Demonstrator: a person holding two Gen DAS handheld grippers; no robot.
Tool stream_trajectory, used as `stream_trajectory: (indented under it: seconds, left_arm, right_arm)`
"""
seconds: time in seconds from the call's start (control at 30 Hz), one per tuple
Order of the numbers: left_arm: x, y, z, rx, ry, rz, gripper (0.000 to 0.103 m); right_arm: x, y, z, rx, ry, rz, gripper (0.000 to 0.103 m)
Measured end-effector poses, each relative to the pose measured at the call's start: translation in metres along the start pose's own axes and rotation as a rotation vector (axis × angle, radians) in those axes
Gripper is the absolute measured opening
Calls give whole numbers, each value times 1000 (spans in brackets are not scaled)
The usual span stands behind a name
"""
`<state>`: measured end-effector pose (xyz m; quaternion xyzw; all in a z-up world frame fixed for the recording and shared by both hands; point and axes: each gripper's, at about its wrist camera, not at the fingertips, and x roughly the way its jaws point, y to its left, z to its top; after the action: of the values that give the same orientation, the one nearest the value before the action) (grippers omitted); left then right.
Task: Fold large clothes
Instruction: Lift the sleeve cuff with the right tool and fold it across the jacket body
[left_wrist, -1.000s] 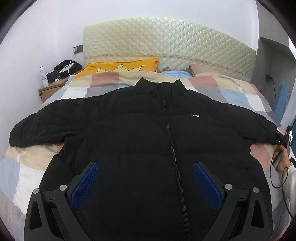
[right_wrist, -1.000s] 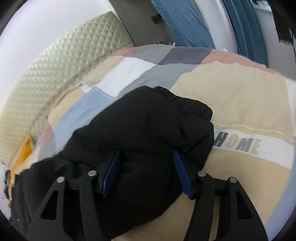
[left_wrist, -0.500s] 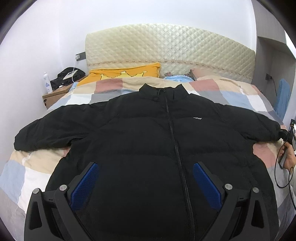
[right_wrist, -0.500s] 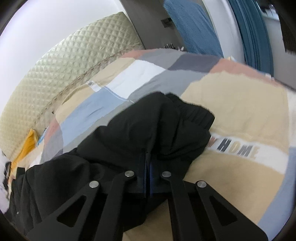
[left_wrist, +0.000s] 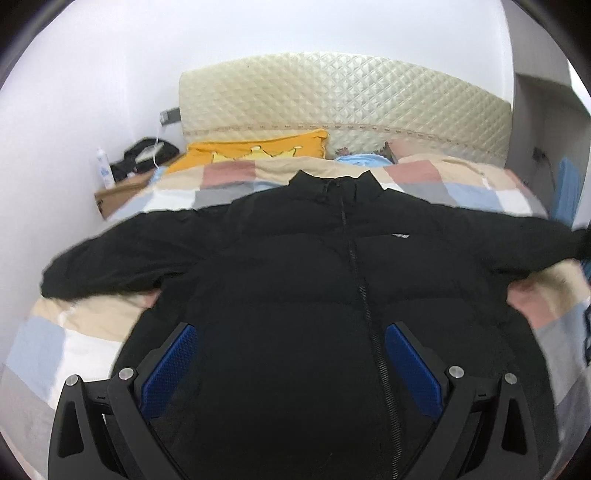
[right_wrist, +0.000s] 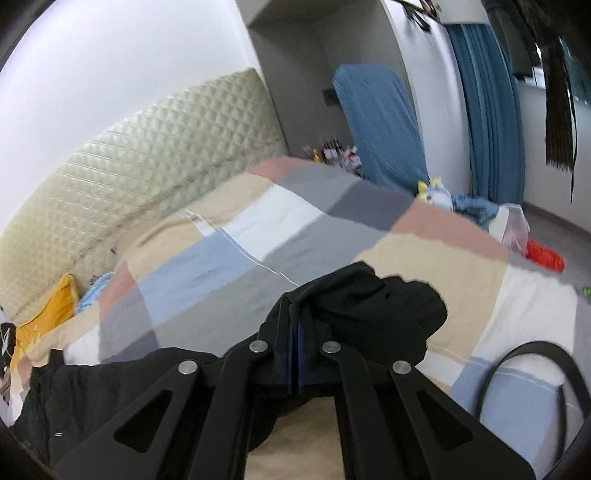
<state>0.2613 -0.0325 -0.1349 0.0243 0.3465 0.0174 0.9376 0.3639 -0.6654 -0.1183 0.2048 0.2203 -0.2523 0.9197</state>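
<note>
A black puffer jacket (left_wrist: 295, 280) lies front-up on the bed, zipped, collar toward the quilted headboard (left_wrist: 343, 107), with both sleeves stretched out to the sides across a patchwork quilt (left_wrist: 81, 332) of beige, blue, grey, white and pink squares. The left gripper (left_wrist: 291, 365) hovers above the jacket's lower body with its blue pads (left_wrist: 171, 369) spread wide — nothing is between them. In the right wrist view, the right gripper (right_wrist: 295, 350) has its jaws pressed together on the black cuff (right_wrist: 369, 306) at the end of the sleeve, and the bunched fabric is raised clear of the quilt — the sleeve trails back down toward the jacket's body at the lower left. A yellow pillow (left_wrist: 258, 151) sits at the head of the bed, and a small bedside stand (left_wrist: 118, 192) with a bottle (left_wrist: 105, 168) stands beside it.
</note>
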Motion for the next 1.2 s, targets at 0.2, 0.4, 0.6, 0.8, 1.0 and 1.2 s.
stream_trajectory:
  seconds: [0.2, 0.4, 0.6, 0.8, 1.0, 1.2]
  left_arm:
    - [-19, 5, -1, -25, -53, -51, 103]
    - [-35, 19, 5, -43, -100, -29, 103]
    - [-54, 37, 11, -69, -122, -28, 103]
    - [-73, 56, 13, -78, -170, -1, 103]
    - [-84, 74, 11, -122, -203, -136, 103]
    - [-90, 87, 8, -114, -222, -125, 103]
  right_arm:
    - [-60, 50, 33, -53, -57, 49, 1]
    - [-120, 117, 50, -158, -103, 96, 1]
    - [-165, 200, 30, -362, -143, 115, 1]
    - [-199, 273, -2, -471, -174, 164, 1]
    - [-225, 350, -43, -584, -187, 267, 2]
    - [-229, 421, -96, -638, -154, 363, 2]
